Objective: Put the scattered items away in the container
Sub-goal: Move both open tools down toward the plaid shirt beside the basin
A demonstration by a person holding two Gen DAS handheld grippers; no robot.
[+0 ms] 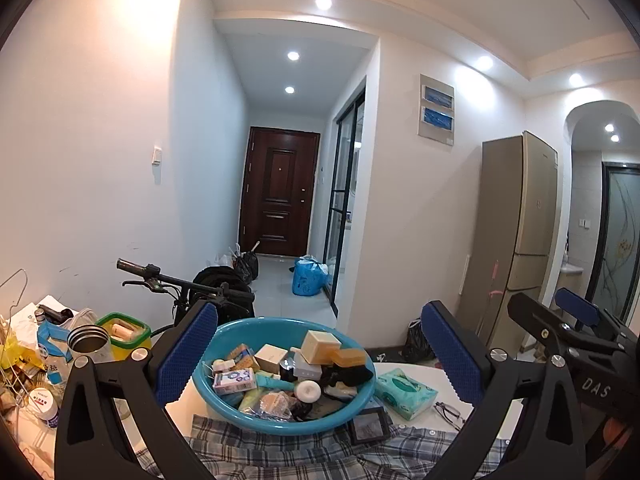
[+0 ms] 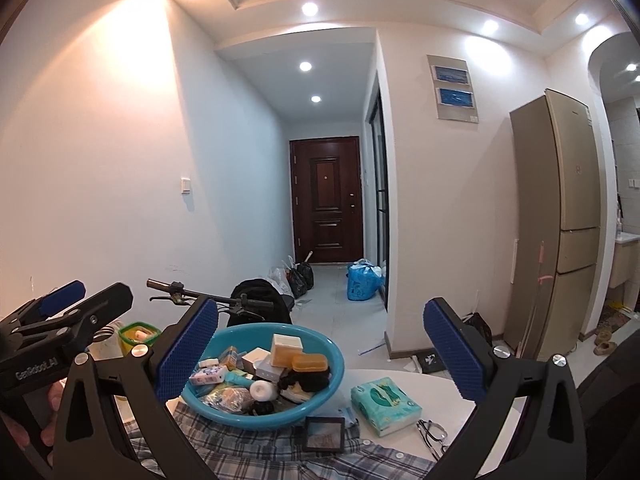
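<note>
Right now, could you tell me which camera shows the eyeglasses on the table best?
The left wrist view: the eyeglasses lie clear of the tool's finger, frame and lenses visible. In the right wrist view the eyeglasses are partly hidden behind the right finger.

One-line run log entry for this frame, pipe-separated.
left tongs: open, empty | right tongs: open, empty | teal basin: piled with items | left out: tissue pack, glasses, small black frame

Both wrist views sit side by side, level, near the teal basin (image 1: pixel 224 396) (image 2: pixel 334 364) — facing the hallway door (image 1: pixel 280 192) (image 2: pixel 326 200)
</note>
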